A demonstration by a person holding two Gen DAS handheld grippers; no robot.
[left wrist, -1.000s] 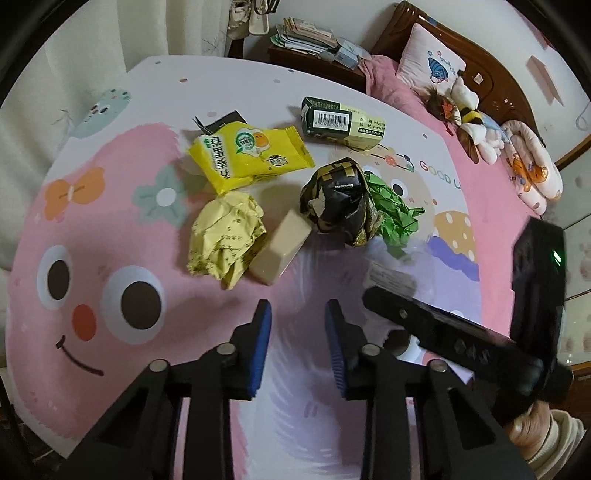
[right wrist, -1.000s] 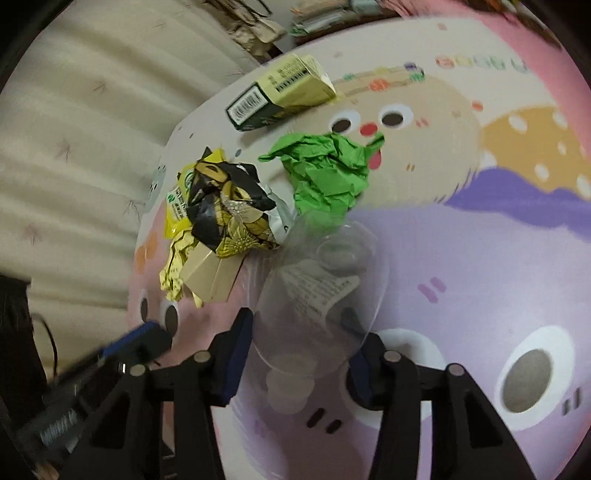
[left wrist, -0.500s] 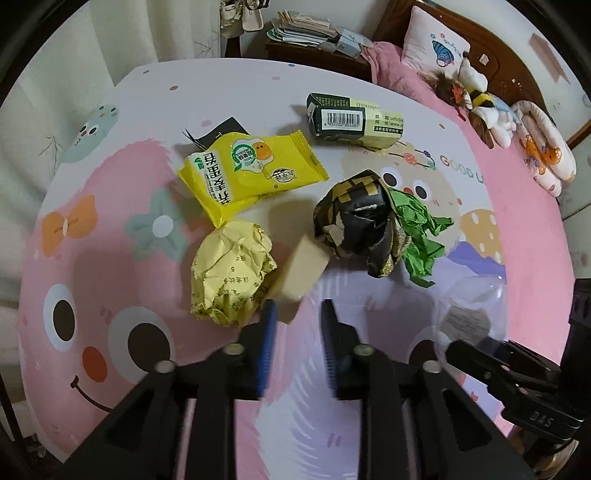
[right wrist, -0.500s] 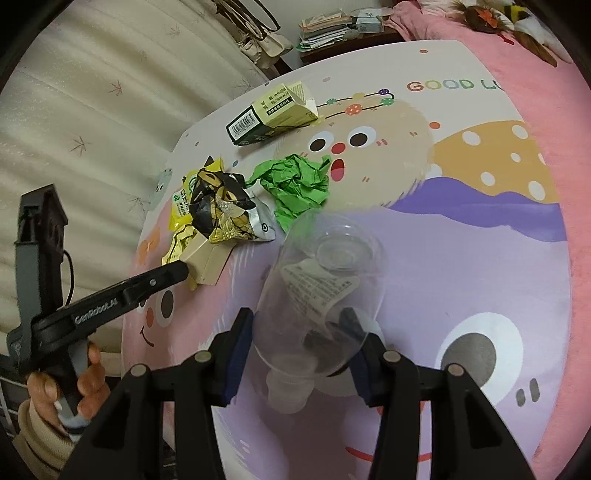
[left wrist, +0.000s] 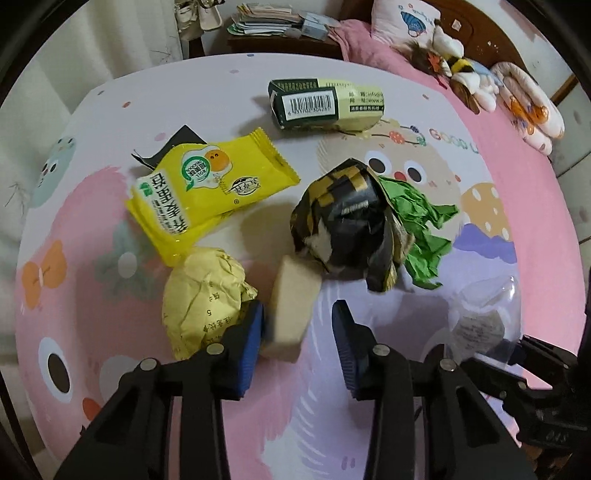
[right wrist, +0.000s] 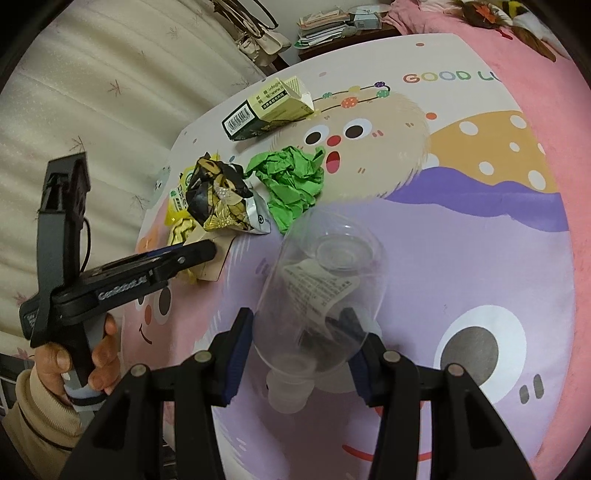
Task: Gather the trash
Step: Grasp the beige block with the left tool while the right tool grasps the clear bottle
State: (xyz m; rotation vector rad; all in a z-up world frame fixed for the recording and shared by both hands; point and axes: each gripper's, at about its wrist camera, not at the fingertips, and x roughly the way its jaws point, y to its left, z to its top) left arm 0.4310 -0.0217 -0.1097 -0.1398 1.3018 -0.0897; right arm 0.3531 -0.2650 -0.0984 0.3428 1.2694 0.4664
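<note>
My left gripper [left wrist: 297, 332] is open, its jaws around the near end of a small tan box [left wrist: 291, 310] on the cartoon-print bed cover. Its left finger [left wrist: 248, 339] touches the box and a crumpled yellow paper ball [left wrist: 205, 295]. Beyond lie a yellow snack packet [left wrist: 207, 192], a black-and-gold wrapper [left wrist: 347, 221], green crumpled paper [left wrist: 421, 229] and a green carton [left wrist: 325, 103]. My right gripper [right wrist: 301, 354] is shut on a clear plastic bottle [right wrist: 321, 280], held above the cover. The left gripper also shows in the right wrist view [right wrist: 192, 254].
The bed cover [left wrist: 92, 229] falls away at the left beside a curtain. A nightstand with papers [left wrist: 273, 26] stands at the back. Pillows and plush toys [left wrist: 480, 74] lie at the back right.
My left gripper has moved forward to the tan box and opened wider around it. My right gripper has lifted and drawn back with the bottle.
</note>
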